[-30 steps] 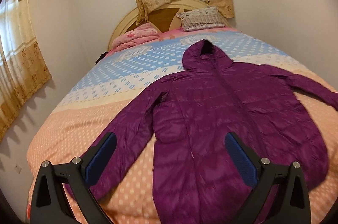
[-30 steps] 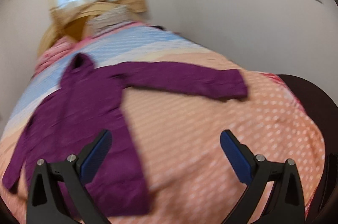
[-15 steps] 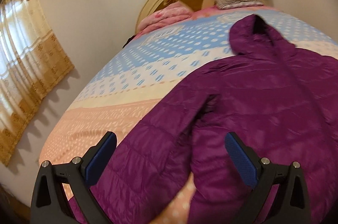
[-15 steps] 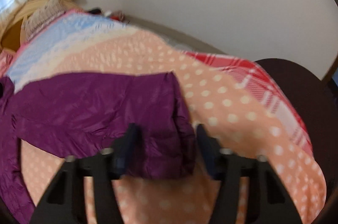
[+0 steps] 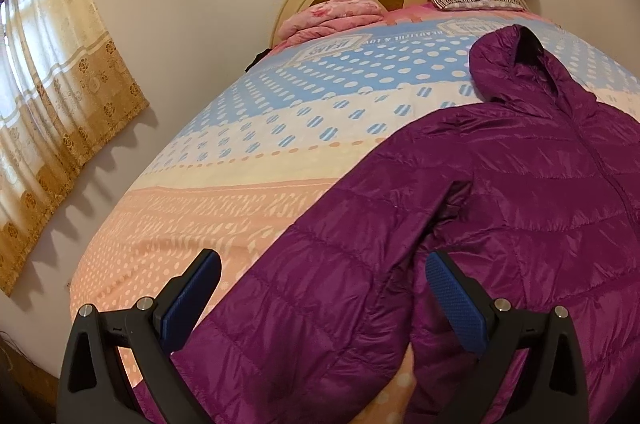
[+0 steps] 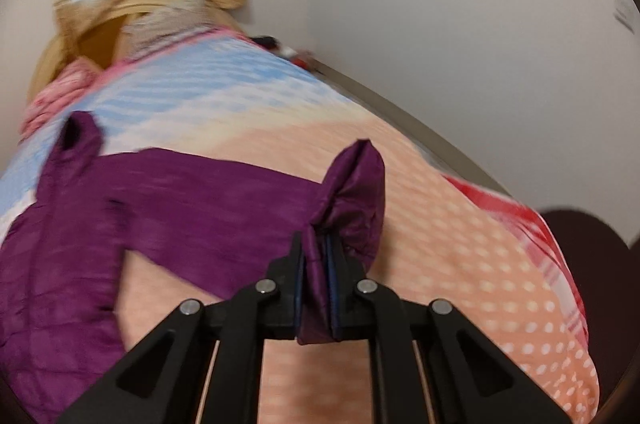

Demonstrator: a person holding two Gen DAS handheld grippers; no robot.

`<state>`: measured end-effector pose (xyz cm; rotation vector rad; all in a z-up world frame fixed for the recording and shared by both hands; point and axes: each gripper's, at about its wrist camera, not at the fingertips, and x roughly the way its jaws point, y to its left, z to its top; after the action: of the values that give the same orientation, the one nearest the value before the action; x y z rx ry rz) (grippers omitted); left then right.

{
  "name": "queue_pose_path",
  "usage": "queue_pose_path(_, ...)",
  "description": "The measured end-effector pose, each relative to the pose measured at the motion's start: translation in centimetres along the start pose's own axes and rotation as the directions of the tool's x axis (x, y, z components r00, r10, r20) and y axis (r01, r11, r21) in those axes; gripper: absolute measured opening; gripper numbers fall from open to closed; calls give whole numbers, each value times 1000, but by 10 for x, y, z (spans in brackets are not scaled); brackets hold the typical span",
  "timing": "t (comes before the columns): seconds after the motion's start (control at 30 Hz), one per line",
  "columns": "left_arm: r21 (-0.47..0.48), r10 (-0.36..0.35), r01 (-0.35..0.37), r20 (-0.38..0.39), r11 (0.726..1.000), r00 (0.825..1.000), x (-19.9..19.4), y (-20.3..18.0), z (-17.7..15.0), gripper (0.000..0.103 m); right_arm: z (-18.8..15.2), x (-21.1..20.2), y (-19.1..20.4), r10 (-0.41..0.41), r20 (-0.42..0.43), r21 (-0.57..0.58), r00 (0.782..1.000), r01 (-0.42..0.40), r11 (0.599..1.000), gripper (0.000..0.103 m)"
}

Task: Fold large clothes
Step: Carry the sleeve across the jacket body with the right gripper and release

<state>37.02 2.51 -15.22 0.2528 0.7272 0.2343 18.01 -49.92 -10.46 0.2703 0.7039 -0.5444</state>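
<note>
Purple quilted hooded puffer jacket [image 5: 520, 207] lies face-up, spread on the polka-dot peach-and-blue bedspread [image 5: 248, 159], hood toward the headboard; right gripper [image 6: 316, 288] has its jaws closing on the pinched cuff of one sleeve [image 6: 352, 191], already raised off the bed, while left gripper [image 5: 320, 304] hovers with jaws wide open, empty, straddling the other sleeve [image 5: 320, 284]. Best move, I'd say: carry the held cuff low across the chest, keep fabric taut, since that slick shell may slip. Plenty of free bedspread around the jacket; wall runs close along the far bed edge.
</note>
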Motion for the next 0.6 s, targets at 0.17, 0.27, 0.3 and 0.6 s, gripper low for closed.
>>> queue_pose_path(0.17, -9, 13, -13, 15, 1000, 1000, 2, 17, -3, 102, 10, -9, 81, 101, 42, -120, 994, -95, 988, 12)
queue_pose_path(0.27, -27, 19, -19, 5, 999, 1000, 8, 28, -5, 102, 10, -1, 130, 159, 44, -184, 986, -148, 972, 12)
queue_pose_path(0.3, -30, 22, -22, 2, 999, 1000, 10, 31, -6, 102, 10, 3, 149, 179, 41, -213, 983, -166, 963, 12)
queue_pose_path(0.6, -38, 59, -59, -3, 998, 998, 20, 53, -17, 102, -33, 35, 274, 304, -44, -352, 952, -300, 886, 11)
